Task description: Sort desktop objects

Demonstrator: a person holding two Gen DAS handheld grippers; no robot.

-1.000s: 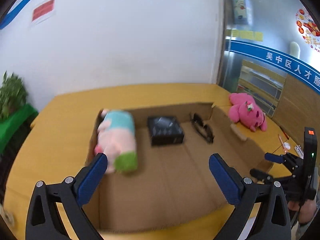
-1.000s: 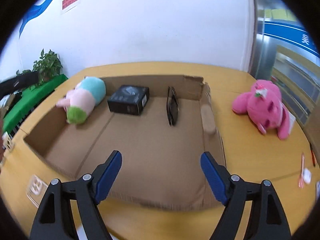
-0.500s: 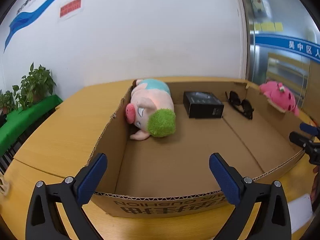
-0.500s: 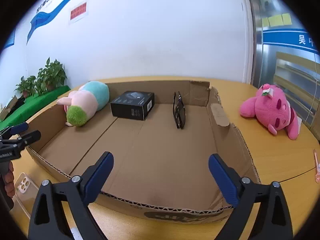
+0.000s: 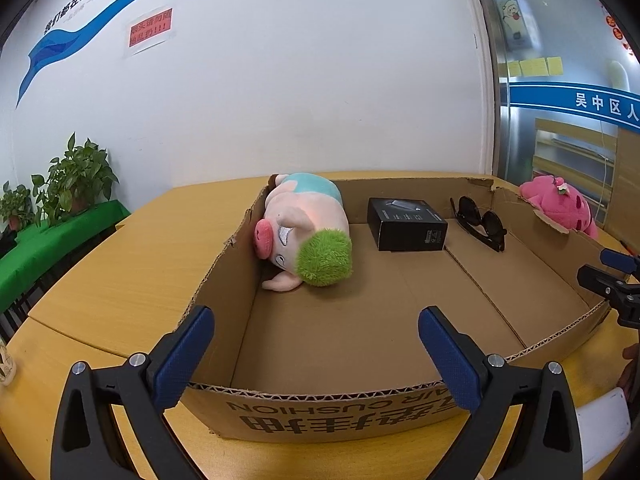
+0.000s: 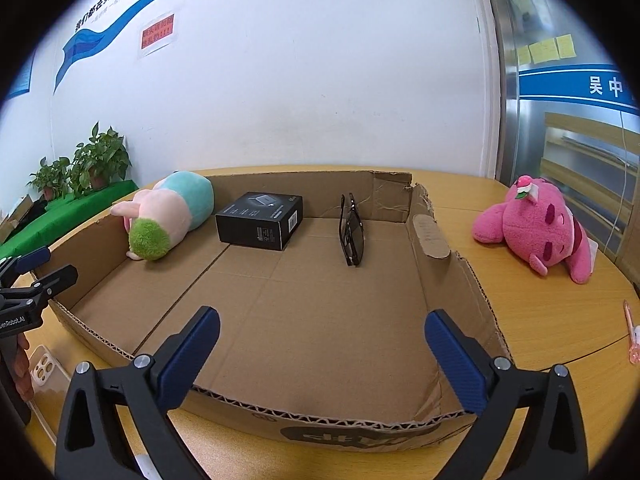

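1. The pink plush toy lay on its side on the yellow wooden table, just to the right of the cardboard tray and outside it. It looked like the next thing to go in.
2. It would probably be light and soft, giving under a squeeze and unlikely to slip or break. I judged the plump body the best place to pinch, since a thin leg or ear might fold away.
3. The right gripper hung over the tray's near edge with nothing between its blue pads, its jaws opening and almost fully apart.
4. The left gripper also stood with its jaws wide apart and empty, above the tray's near left corner.
5. Inside the tray, a pig plush lay against the far left wall, a small black box sat near the far middle, and folded black sunglasses lay to the right of it, all apart from one another.
6. The box seemed stiff with smooth faces. The sunglasses looked the most fragile and were best left alone.
7. The near half of the tray floor was bare, so there was open room to set the toy down.
8. The tray's right wall was torn and uneven, standing between the gripper and the toy. A lift over it seemed needed.
9. A pink pen lay at the table's far right, and a phone case near the left corner.
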